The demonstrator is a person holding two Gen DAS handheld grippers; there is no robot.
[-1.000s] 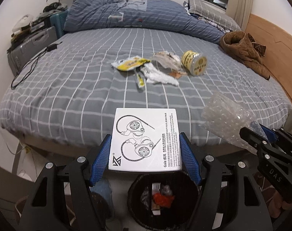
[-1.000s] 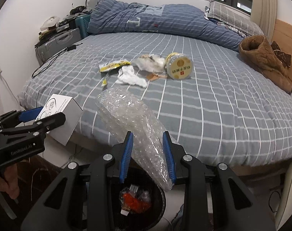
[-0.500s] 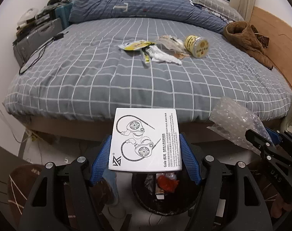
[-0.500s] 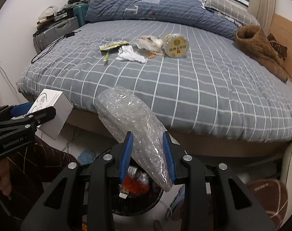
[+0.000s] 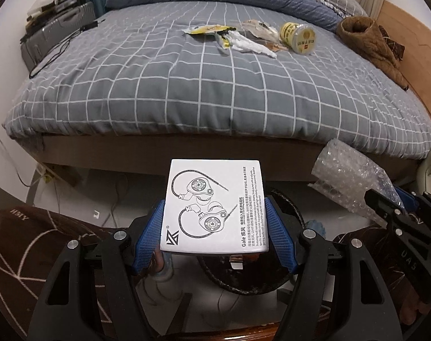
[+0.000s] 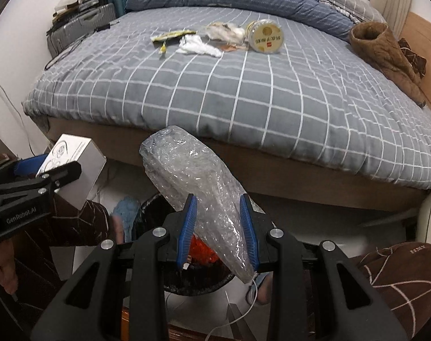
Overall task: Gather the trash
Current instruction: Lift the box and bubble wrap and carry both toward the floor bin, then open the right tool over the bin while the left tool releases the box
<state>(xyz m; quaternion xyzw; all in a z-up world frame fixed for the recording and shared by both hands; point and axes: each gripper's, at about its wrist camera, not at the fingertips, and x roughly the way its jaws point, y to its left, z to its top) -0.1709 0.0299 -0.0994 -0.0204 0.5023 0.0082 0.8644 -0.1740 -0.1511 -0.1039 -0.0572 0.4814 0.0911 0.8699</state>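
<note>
My left gripper (image 5: 214, 231) is shut on a white earphone box (image 5: 214, 204), its blue pads pressing both sides. The box hangs over a black trash bin (image 5: 252, 281) on the floor, which it mostly hides. My right gripper (image 6: 217, 227) is shut on a clear bubble-wrap bag (image 6: 195, 179) above the same bin (image 6: 198, 284), where red and white rubbish shows. The left gripper (image 6: 30, 182) with the box (image 6: 73, 167) appears at the left of the right wrist view. More trash lies on the bed: a yellow wrapper (image 5: 207, 29), white tissue (image 5: 252, 46), crumpled plastic (image 5: 258, 27) and a yellow tub (image 5: 298, 38).
The grey checked bed (image 5: 215, 85) fills the far half of both views, its frame edge just beyond the bin. A brown coat (image 5: 369, 42) lies at its right, suitcases (image 5: 59, 25) stand at the far left. The person's knees in brown patterned trousers (image 6: 400, 272) flank the bin.
Both grippers have sunk and drawn back from the bed with their loads still held. The bed now sits farther up the views, and the floor, the bin and the person's knees show below.
</note>
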